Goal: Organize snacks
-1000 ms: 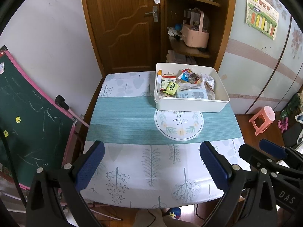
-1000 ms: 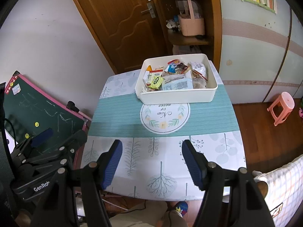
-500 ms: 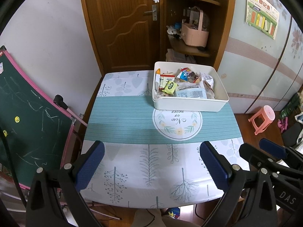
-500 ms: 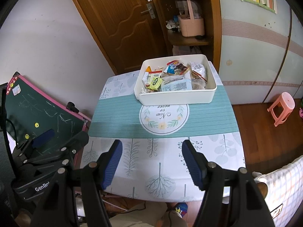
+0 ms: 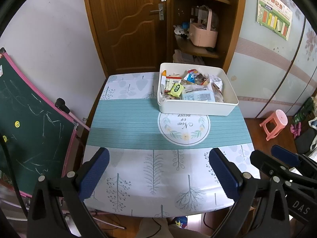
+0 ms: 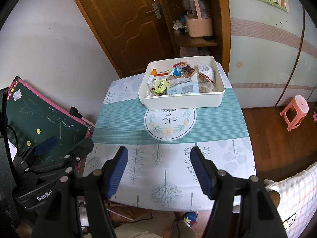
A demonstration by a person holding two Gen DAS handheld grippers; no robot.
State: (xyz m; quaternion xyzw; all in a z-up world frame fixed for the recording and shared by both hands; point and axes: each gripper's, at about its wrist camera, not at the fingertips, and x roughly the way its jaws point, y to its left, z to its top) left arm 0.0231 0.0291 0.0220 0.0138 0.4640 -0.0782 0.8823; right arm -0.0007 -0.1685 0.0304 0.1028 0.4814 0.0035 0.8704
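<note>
A white bin [image 5: 195,108] full of wrapped snacks [image 5: 190,88] stands at the far right of the table [image 5: 138,119]; it also shows in the right wrist view [image 6: 184,101] with its snacks [image 6: 178,81]. A yellow-green packet [image 5: 176,89] lies at the bin's front left. My left gripper [image 5: 158,172] is open and empty, held above the table's near edge. My right gripper [image 6: 159,168] is open and empty, also above the near edge, to the right of the left one.
A green chalkboard [image 5: 29,123] leans at the table's left. A wooden door [image 5: 128,25] and a shelf with a pink basket [image 5: 203,33] stand behind the table. A pink stool [image 5: 275,123] is on the floor at the right.
Both grippers have drawn back and up a little, so the table and bin look slightly smaller and farther. Both stay open and empty.
</note>
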